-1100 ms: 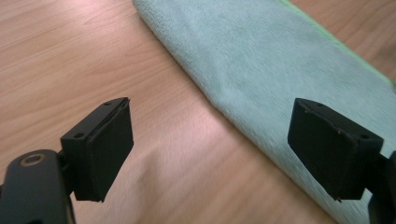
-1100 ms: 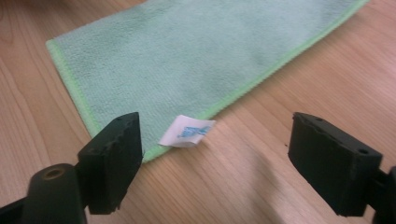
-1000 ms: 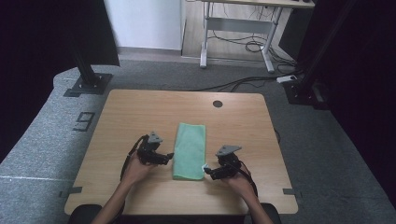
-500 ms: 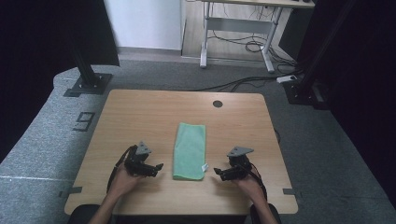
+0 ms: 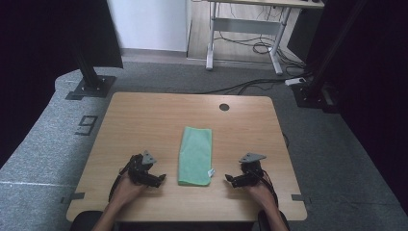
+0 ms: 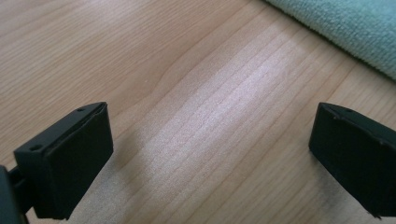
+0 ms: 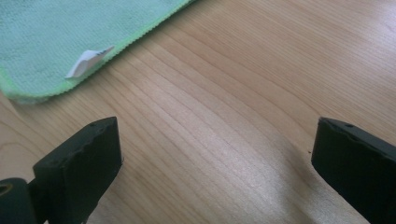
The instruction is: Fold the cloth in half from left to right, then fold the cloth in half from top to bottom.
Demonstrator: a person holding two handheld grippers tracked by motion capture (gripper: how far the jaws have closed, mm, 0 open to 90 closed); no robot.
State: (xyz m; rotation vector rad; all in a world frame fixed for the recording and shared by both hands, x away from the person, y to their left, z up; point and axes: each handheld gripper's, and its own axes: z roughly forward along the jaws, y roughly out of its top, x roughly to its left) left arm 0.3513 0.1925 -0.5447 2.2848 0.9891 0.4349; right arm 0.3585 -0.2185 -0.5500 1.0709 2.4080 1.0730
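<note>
A green cloth (image 5: 196,155), folded into a long strip, lies flat in the middle of the wooden table (image 5: 144,120). My left gripper (image 5: 160,179) sits low over the table to the cloth's left, a short gap away from it. My right gripper (image 5: 230,180) sits to the cloth's right, also apart from it. Both have just been opening their jaws, which stand wide with only bare wood between them. The cloth's edge (image 6: 345,28) crosses the top right of the left gripper view. Its near corner with a white tag (image 7: 86,60) lies at the top left of the right gripper view.
A round cable hole (image 5: 224,107) sits near the table's far edge. Grey carpet surrounds the table, with a black stand foot (image 5: 89,86) at far left and another (image 5: 312,94) at far right. A desk frame and cables (image 5: 245,45) stand beyond.
Both hands have drawn outward and toward the near edge, away from the cloth's near corners. The jaws now stand wider. The cloth stays flat where it was.
</note>
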